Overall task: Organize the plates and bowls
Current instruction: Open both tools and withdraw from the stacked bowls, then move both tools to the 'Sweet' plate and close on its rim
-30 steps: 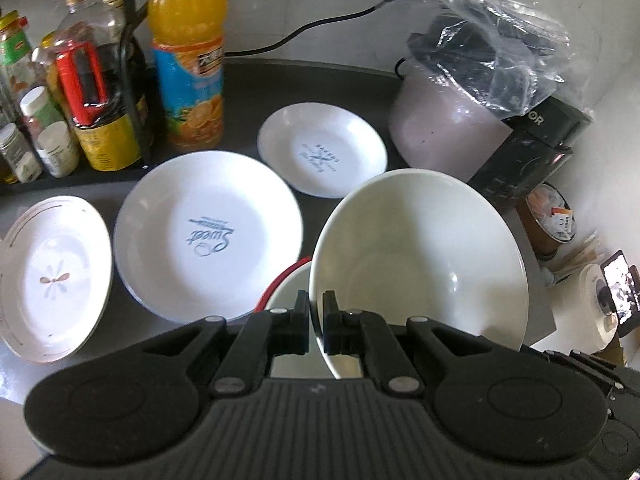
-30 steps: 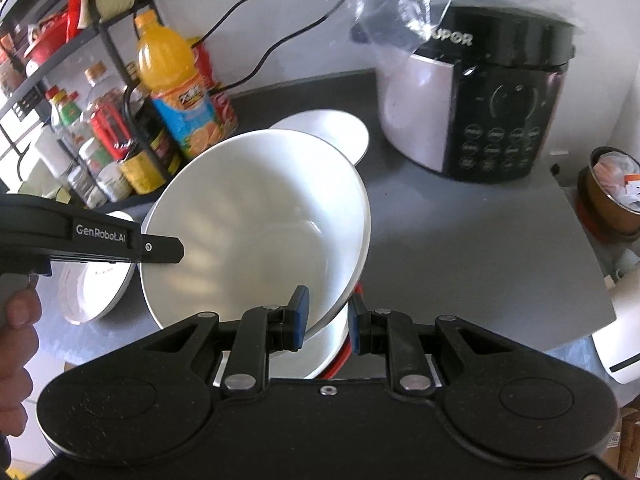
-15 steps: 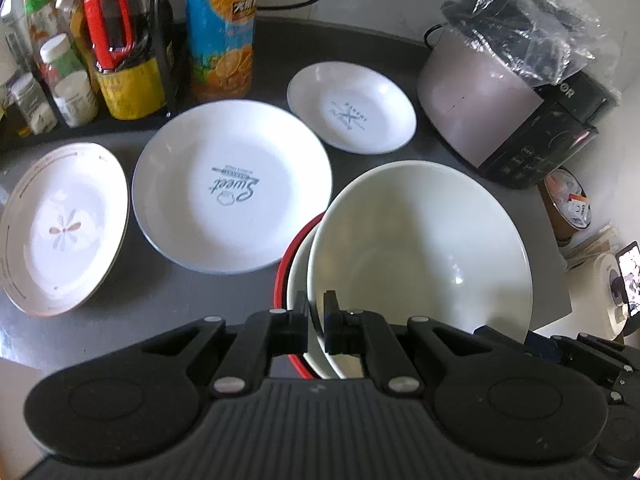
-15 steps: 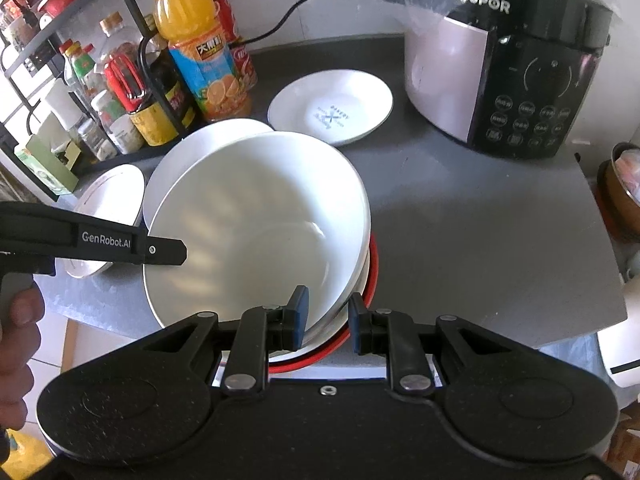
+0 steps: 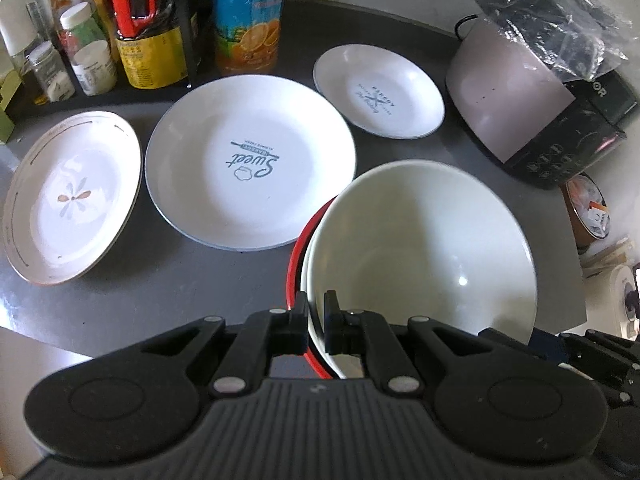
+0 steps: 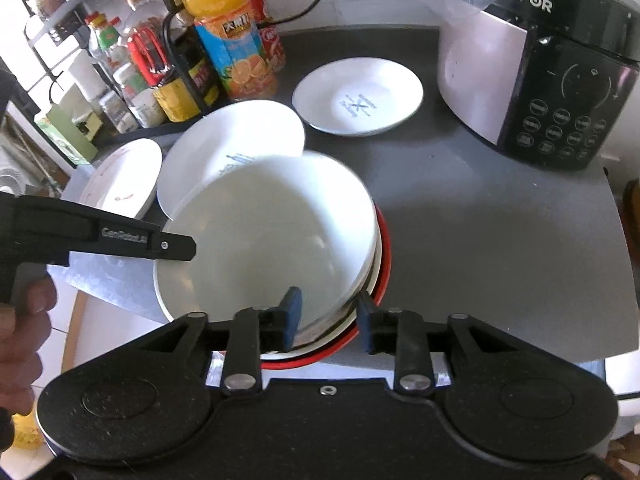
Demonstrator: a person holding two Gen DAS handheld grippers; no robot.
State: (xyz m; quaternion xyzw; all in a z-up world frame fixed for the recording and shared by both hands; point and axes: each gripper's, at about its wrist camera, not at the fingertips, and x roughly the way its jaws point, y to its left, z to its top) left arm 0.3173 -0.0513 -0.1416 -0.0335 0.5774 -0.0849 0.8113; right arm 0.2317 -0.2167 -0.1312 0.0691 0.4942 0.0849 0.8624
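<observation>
The bowls under the white bowl point(image 5: 420, 248) are mostly hidden; only a red rim point(image 5: 294, 256) is seen. The white bowl's rim is pinched by the left hand-held gripper point(image 5: 316, 322), tipped steeply down. The right hand-held gripper point(image 6: 328, 320) has just been opening; its pads are off the rim between them. The stack sits on the desk point(image 6: 500, 240).

White bowl point(image 5: 420, 248) nested tilted in stacked bowls beside three plates point(image 5: 250, 160).

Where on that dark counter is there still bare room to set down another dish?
The widest bare patch lies right of the stacked bowls, in front of the rice cooker, reaching the counter edge. A narrower strip runs before the flower plate and big plate. The back left, by the bottles, small plate and rack, is crowded.
</observation>
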